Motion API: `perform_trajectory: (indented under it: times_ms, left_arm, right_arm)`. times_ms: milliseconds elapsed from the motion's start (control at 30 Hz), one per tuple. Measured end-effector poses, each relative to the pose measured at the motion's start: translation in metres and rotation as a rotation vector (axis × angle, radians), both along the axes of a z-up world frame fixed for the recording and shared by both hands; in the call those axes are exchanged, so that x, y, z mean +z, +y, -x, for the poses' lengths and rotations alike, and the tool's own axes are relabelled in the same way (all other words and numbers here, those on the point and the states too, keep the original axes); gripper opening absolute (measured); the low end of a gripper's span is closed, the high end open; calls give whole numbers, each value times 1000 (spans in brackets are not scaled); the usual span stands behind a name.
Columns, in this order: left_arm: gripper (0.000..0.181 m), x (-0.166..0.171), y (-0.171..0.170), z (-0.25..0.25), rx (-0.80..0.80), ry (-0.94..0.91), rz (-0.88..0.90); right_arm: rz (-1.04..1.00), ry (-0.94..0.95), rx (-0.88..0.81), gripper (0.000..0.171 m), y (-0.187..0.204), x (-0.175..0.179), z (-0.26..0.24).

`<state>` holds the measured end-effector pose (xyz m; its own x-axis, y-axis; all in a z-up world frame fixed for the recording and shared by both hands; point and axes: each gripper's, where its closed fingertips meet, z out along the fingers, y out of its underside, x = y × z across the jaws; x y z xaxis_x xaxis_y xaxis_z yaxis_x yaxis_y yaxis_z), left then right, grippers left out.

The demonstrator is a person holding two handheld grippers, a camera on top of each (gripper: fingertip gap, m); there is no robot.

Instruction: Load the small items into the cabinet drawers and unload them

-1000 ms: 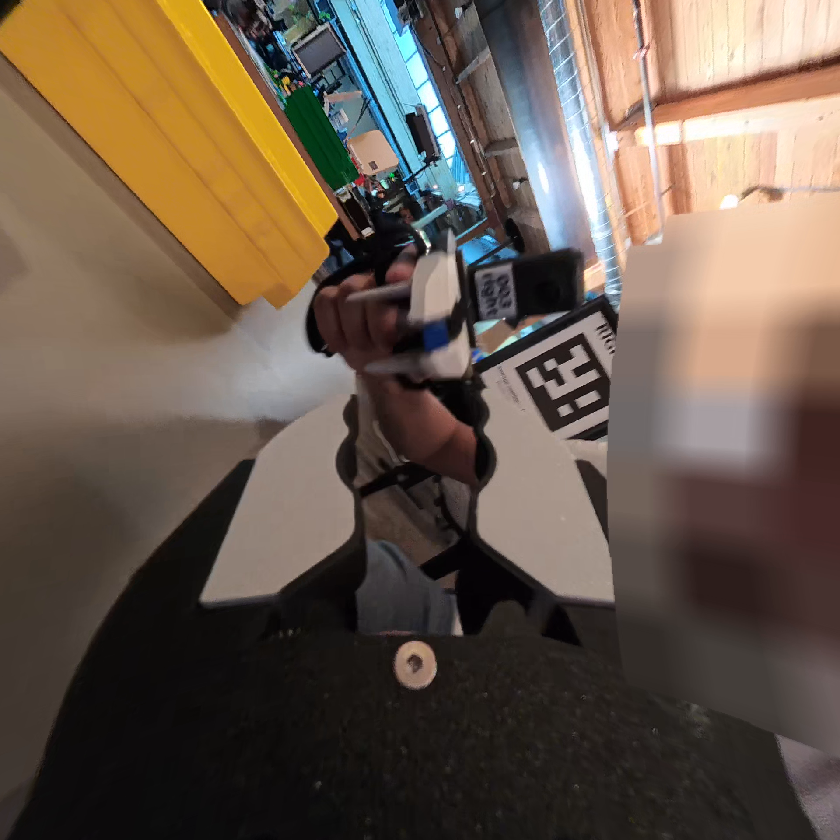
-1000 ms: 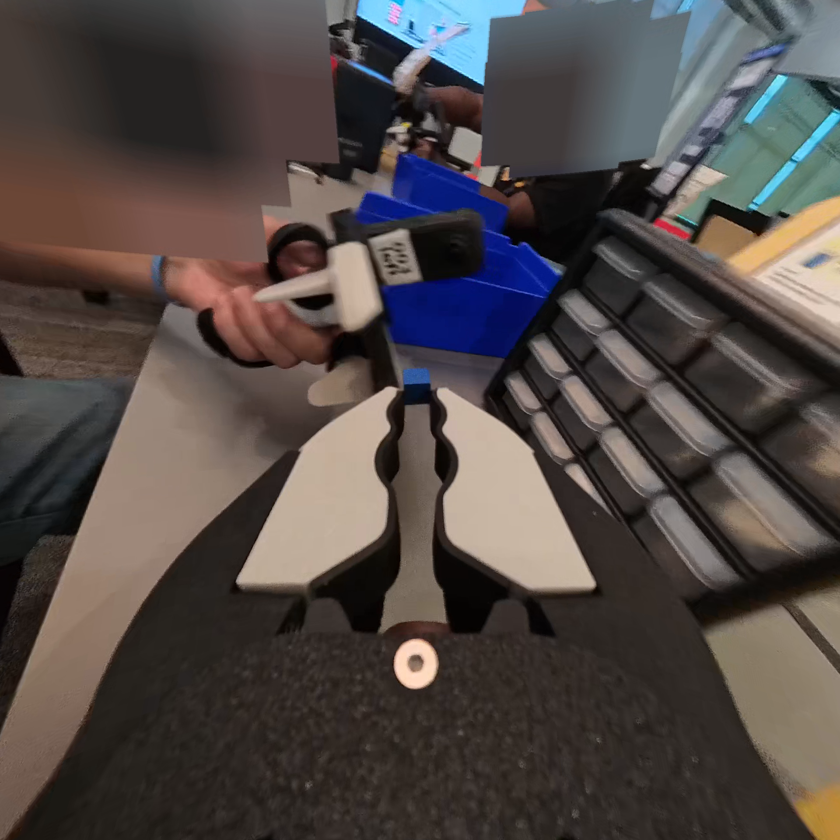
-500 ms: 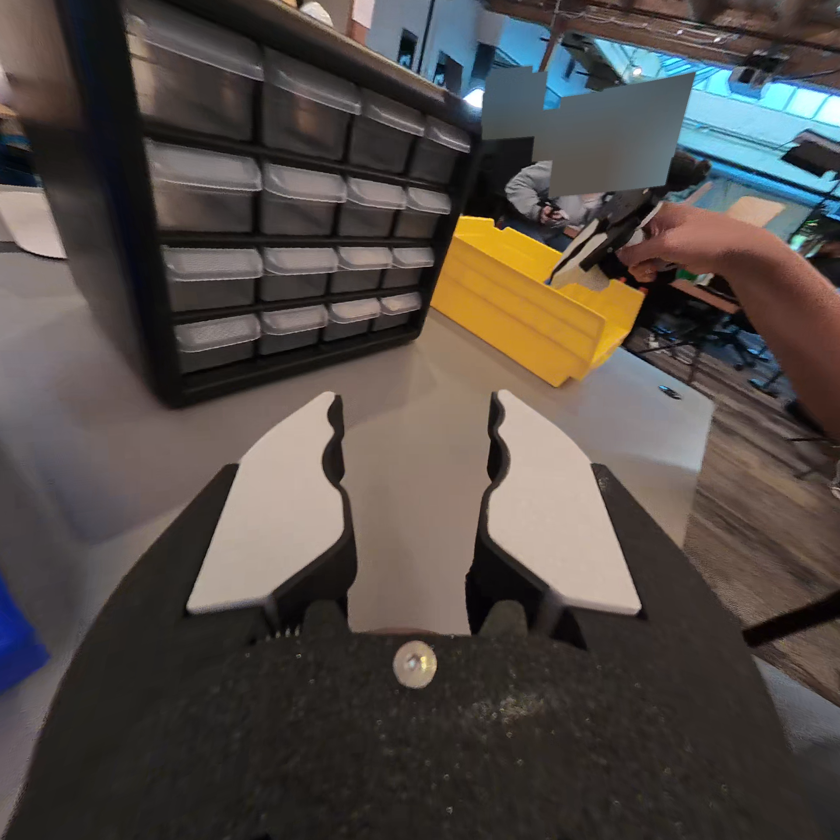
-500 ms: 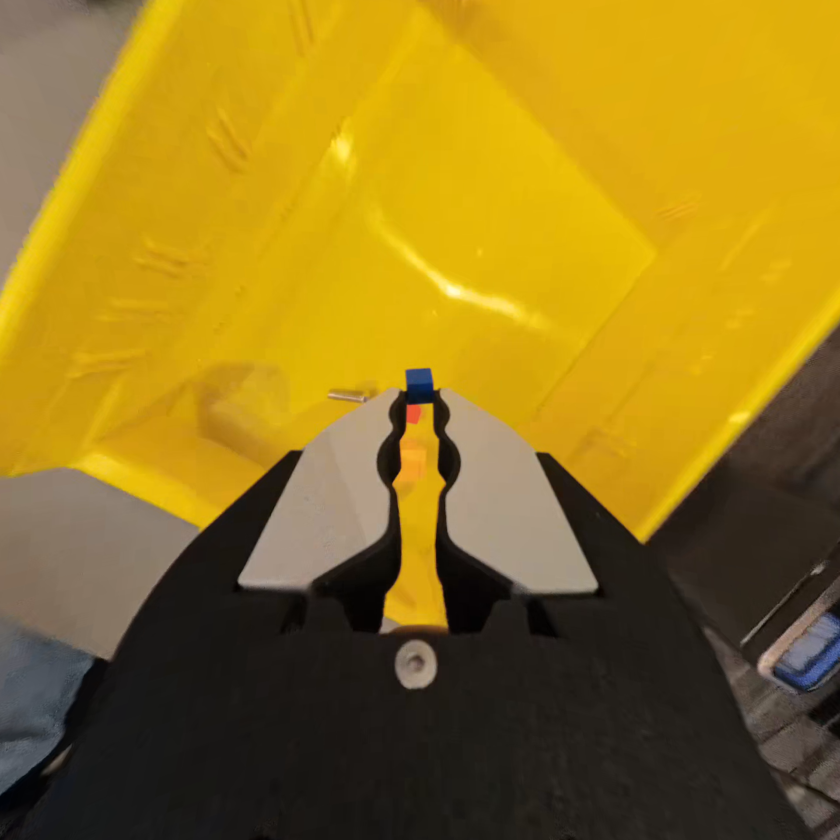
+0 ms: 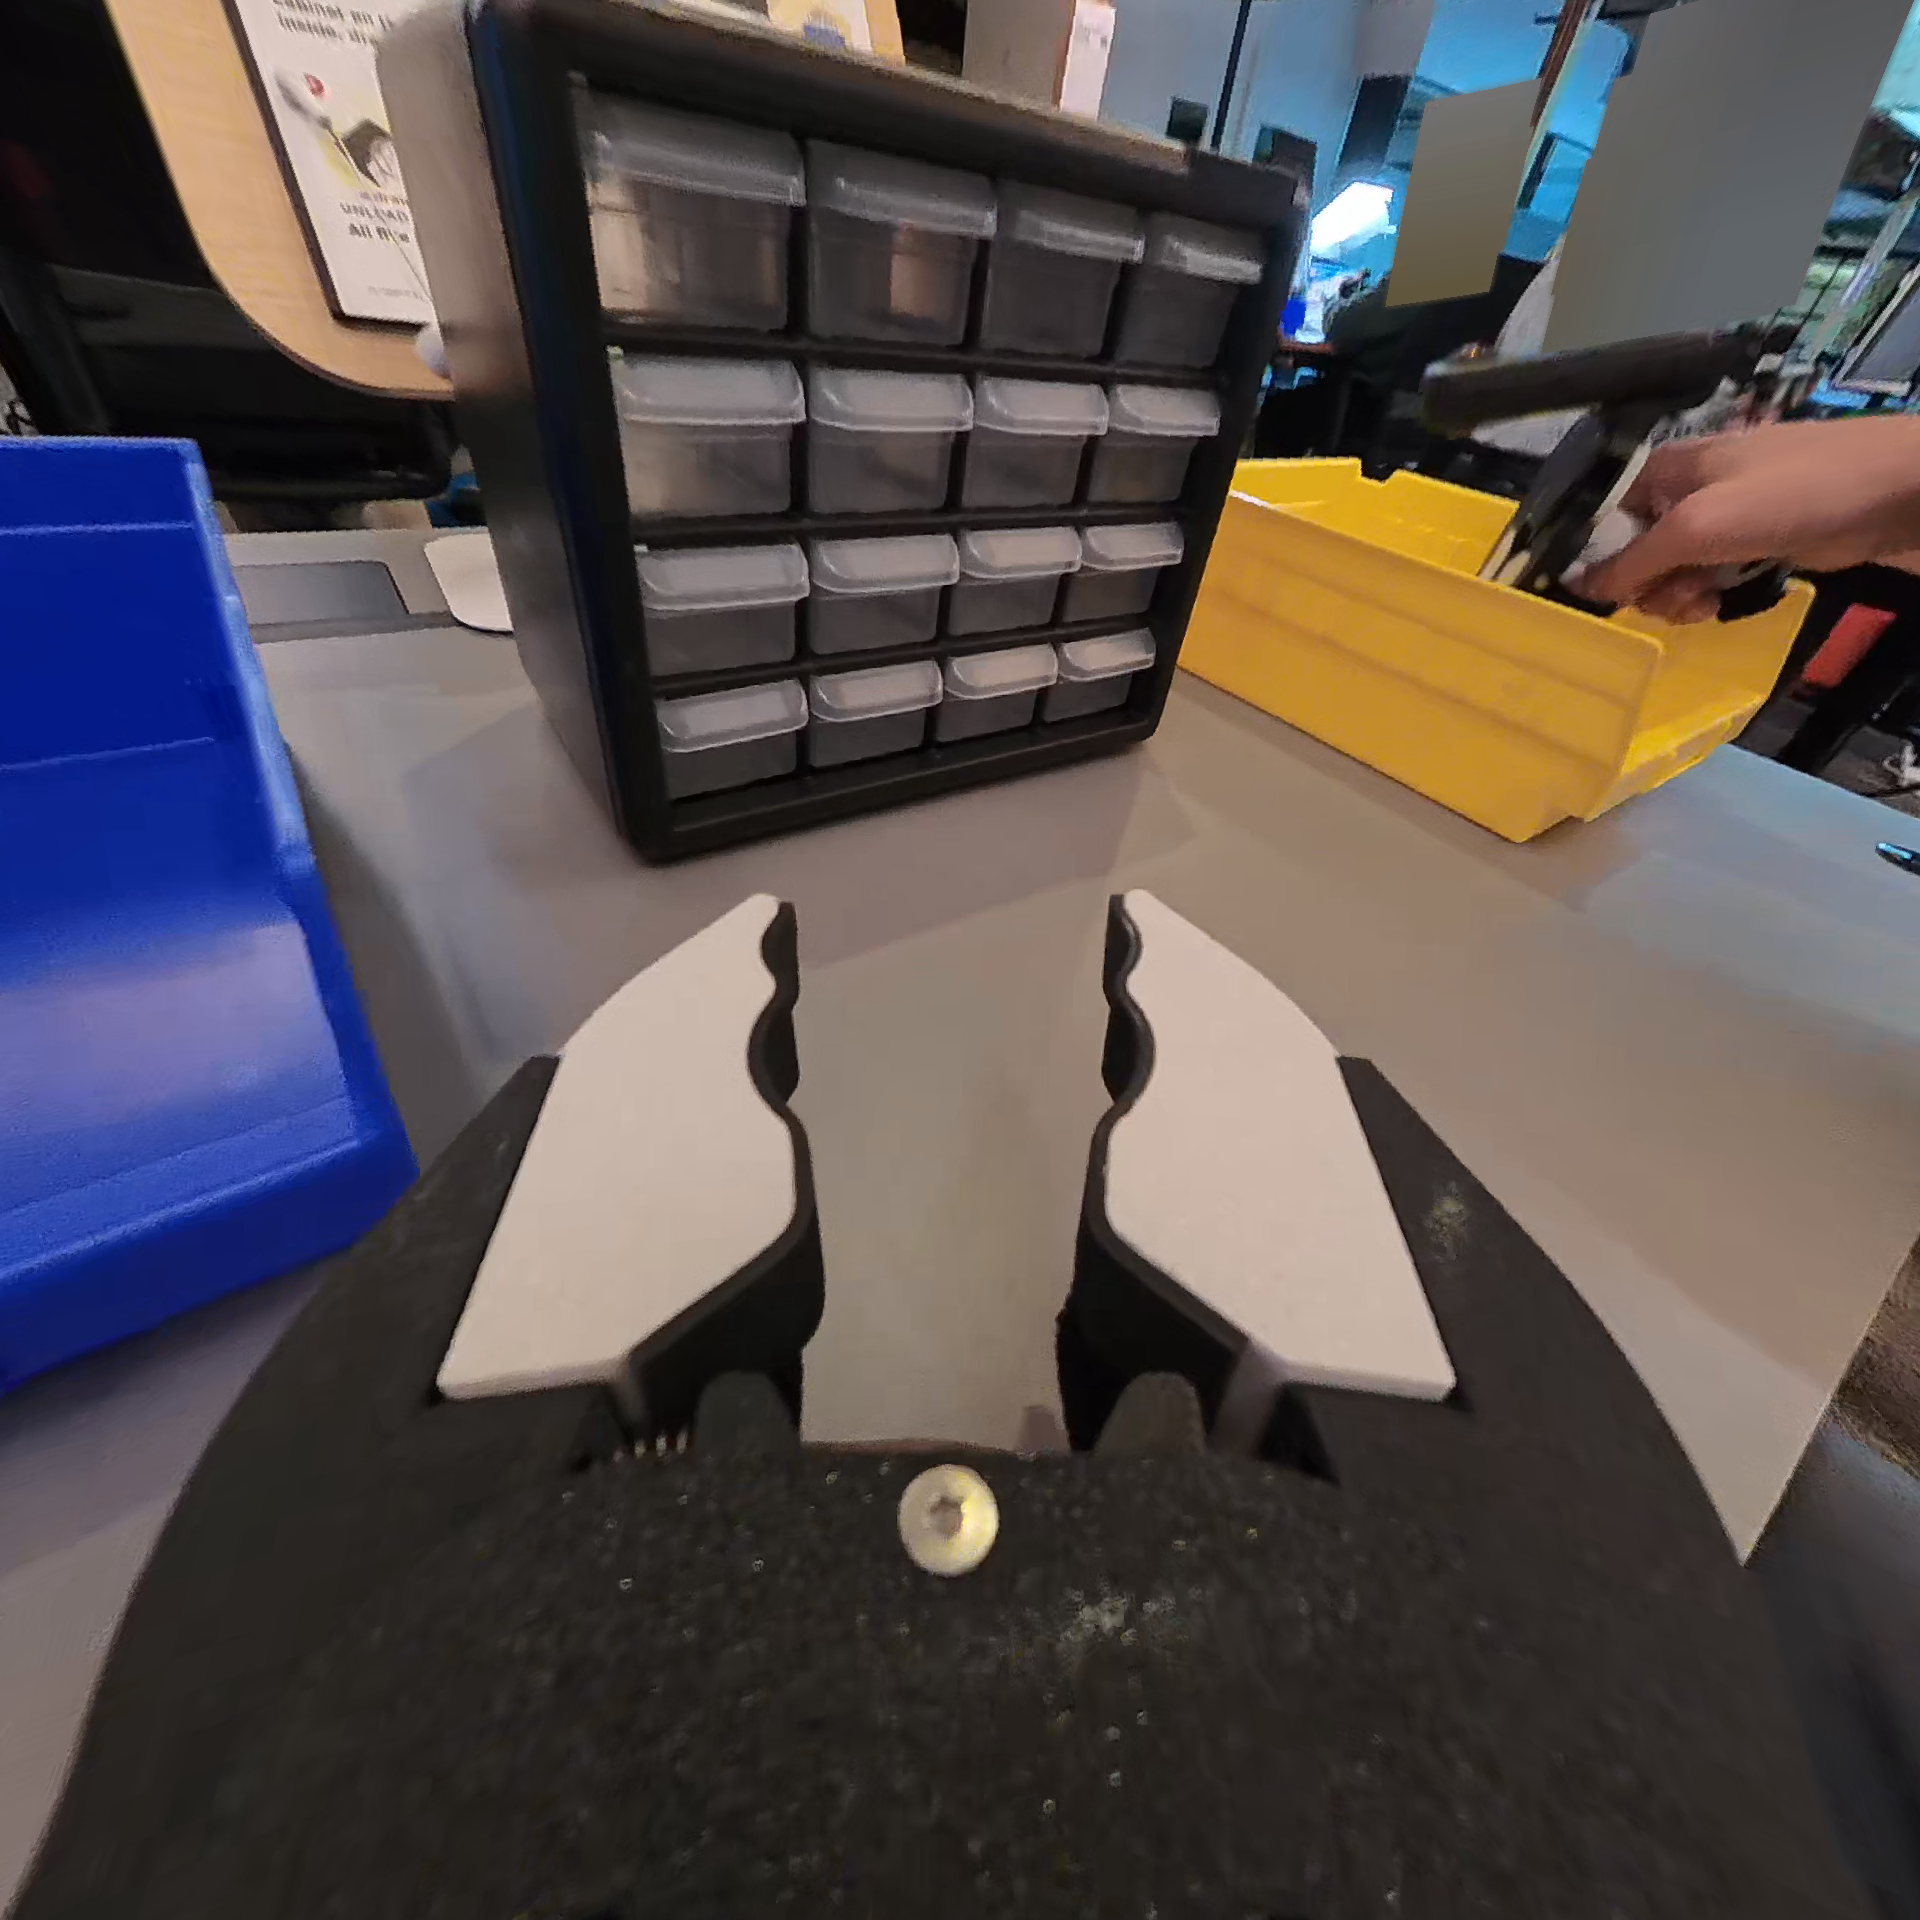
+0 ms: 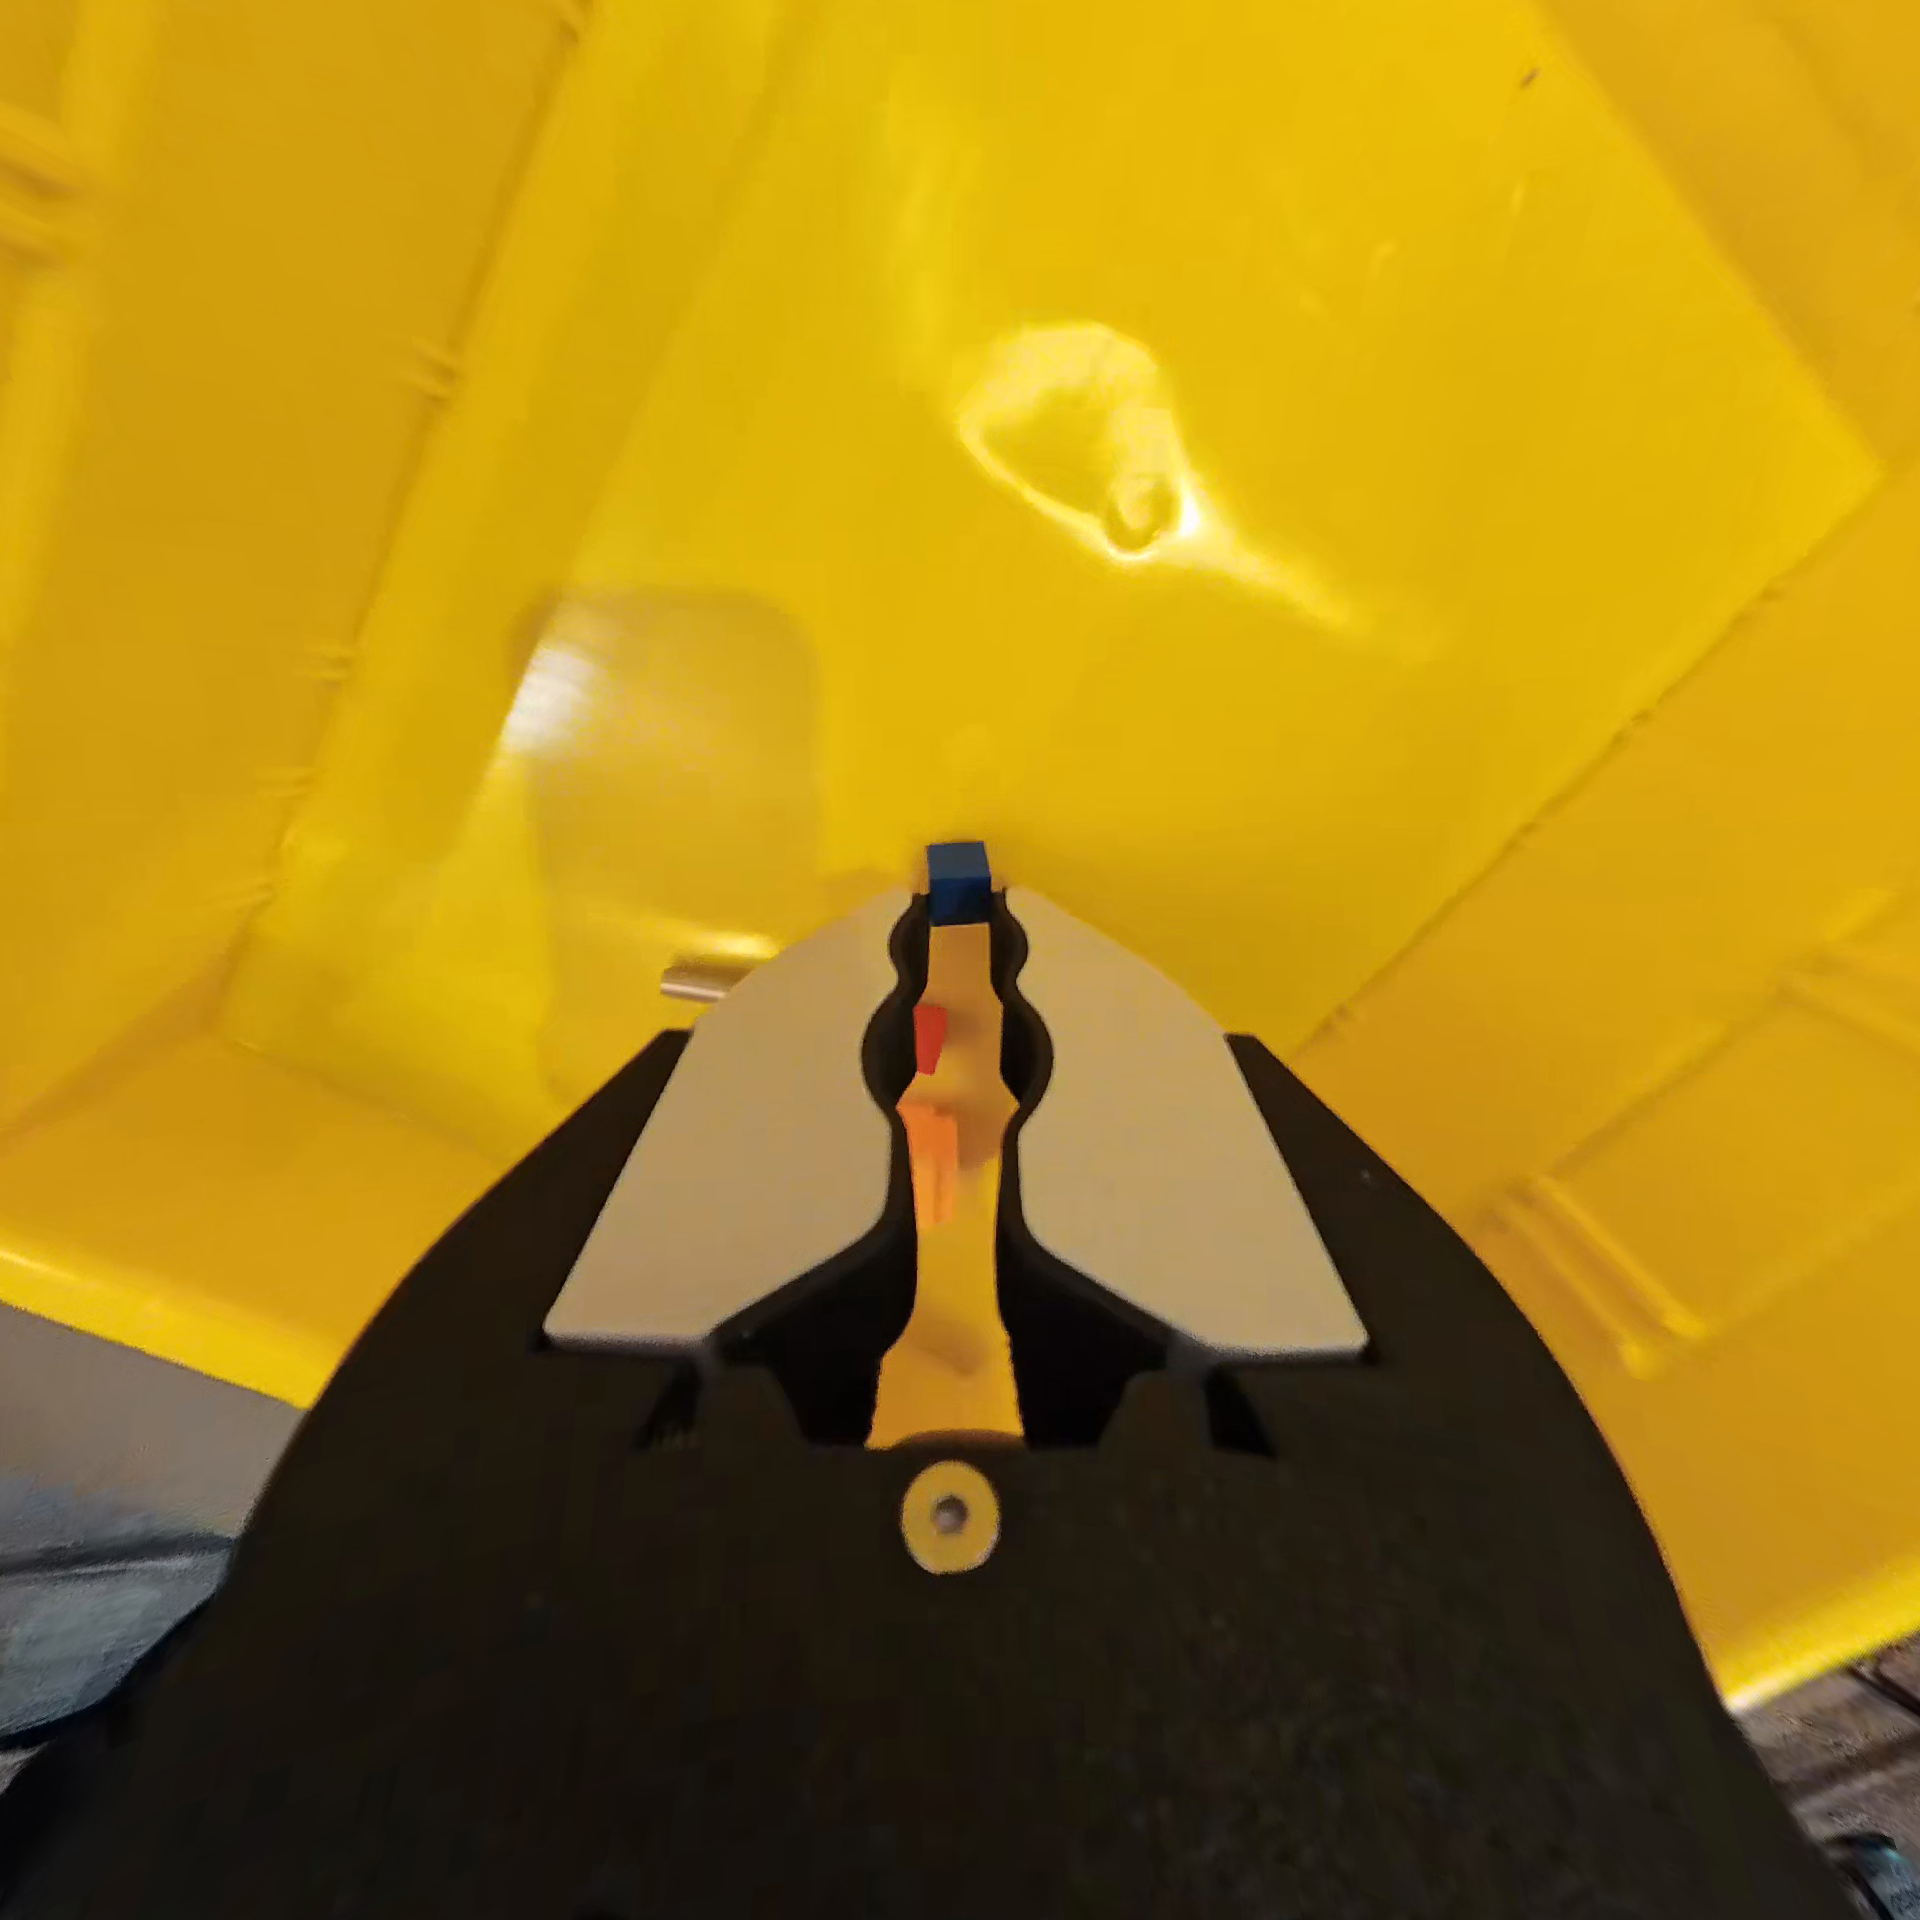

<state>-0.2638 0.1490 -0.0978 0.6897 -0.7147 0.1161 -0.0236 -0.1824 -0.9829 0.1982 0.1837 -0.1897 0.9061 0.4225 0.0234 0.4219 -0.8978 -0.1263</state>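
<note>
The left gripper [image 5: 951, 925], aimed at the person a second ago, now faces the drawer cabinet [image 5: 883, 436] squarely, while the right gripper [image 6: 958, 896] has carried its blue cube [image 6: 956, 881] from the table deep into the yellow bin [image 6: 1143, 520].

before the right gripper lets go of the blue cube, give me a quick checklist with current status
1. Blue cube pinched at the right gripper tips: ok.
2. Gripper inside the yellow bin: ok.
3. Height above the bin floor: cannot tell.
4. Drop spot clear of the red piece, orange piece and metal pin: cannot tell.
5. Left gripper open, empty, out of the way: ok.
6. Cabinet drawers all shut: ok.
</note>
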Motion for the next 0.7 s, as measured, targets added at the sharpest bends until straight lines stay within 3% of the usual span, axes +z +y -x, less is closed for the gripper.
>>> perform_trajectory:
  times_ms: [467,600,700]
  left_arm:
    - [57,2,-3,-2,-32,-35,17]
    - [58,1,-3,-3,-57,-57,43]
    - [58,0,-2,-5,-70,-54,53]
  right_arm:
    - [-58,15,-24,15,-5,-4,-3]
    - [-247,39,-45,27,-1,16,7]
    - [-540,-16,-33,31,1,61,15]
